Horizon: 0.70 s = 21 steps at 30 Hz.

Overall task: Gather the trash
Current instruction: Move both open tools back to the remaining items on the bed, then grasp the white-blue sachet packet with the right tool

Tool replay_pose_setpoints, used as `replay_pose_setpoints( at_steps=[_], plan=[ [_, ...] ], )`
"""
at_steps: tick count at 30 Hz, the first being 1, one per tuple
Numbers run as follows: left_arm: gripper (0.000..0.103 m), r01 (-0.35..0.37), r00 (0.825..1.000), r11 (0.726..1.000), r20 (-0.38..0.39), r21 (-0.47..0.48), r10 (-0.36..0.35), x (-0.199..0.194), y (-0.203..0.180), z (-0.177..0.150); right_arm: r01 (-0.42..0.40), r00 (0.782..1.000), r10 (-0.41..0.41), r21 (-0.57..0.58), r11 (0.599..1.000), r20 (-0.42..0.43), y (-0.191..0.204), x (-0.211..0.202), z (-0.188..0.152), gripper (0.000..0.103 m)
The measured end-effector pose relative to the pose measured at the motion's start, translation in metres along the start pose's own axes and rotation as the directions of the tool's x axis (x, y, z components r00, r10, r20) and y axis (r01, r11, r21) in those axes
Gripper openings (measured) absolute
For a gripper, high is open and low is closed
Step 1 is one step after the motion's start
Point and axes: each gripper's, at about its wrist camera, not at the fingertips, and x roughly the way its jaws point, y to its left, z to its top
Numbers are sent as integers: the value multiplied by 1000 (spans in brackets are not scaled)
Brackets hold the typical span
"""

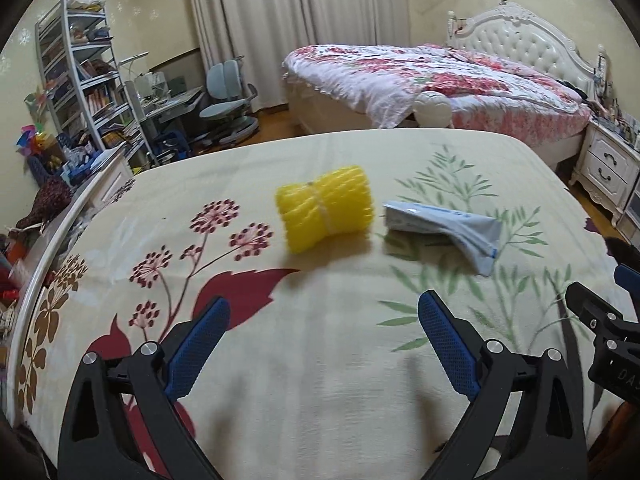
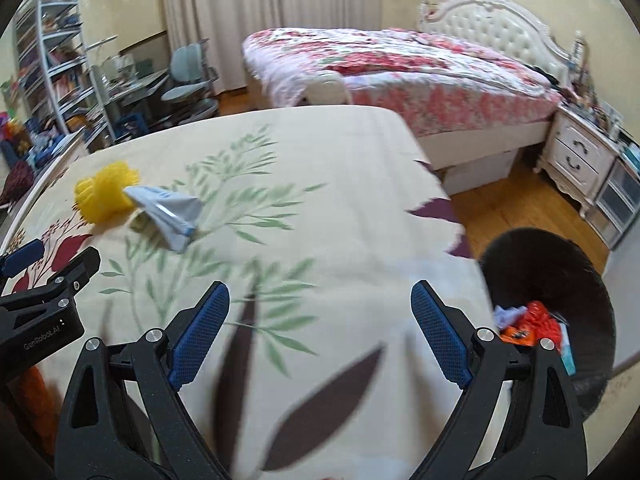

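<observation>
A yellow foam net roll [image 1: 325, 208] lies on the floral bedspread [image 1: 320, 380]; it also shows in the right wrist view [image 2: 103, 196]. A crumpled pale blue wrapper [image 1: 448, 230] lies just right of it, and shows in the right wrist view [image 2: 170, 214] too. My left gripper [image 1: 320, 322] is open and empty, short of the yellow roll. My right gripper [image 2: 320, 308] is open and empty over the bedspread [image 2: 320, 168], near its right edge. A black trash bin [image 2: 560, 280] holding orange and blue wrappers [image 2: 532, 322] stands on the floor to the right of it.
A second bed with a pink floral cover [image 1: 420, 76] stands behind. A white nightstand [image 2: 580, 160] is at the right. A shelf [image 1: 80, 68], desk and blue chair [image 1: 228, 92] are at the back left. Wooden floor [image 2: 516, 208] lies right of the bedspread.
</observation>
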Motion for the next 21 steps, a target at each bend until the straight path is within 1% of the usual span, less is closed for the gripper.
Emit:
replay_pose_setpoints(
  at_steps=[4, 9, 15, 19, 21],
  plan=[
    [94, -40, 999, 998, -16, -45, 39, 6, 30, -2, -32, 999, 31, -45, 998, -11, 29, 10, 9, 90],
    [94, -69, 997, 994, -25, -83, 68, 12, 53, -2, -54, 998, 52, -94, 994, -23, 61, 22, 23, 90],
    [94, -52, 998, 991, -52, -127, 46, 17, 64, -5, -57, 998, 54, -130, 990, -27, 84, 41, 43, 90],
    [94, -47, 998, 991, -55, -126, 41, 19, 64, -6, -74, 997, 70, -132, 989, -36, 89, 50, 51, 90],
    [94, -47, 998, 991, -58, -126, 40, 20, 65, -6, -91, 995, 84, -123, 988, -58, 90, 55, 52, 90]
  ],
)
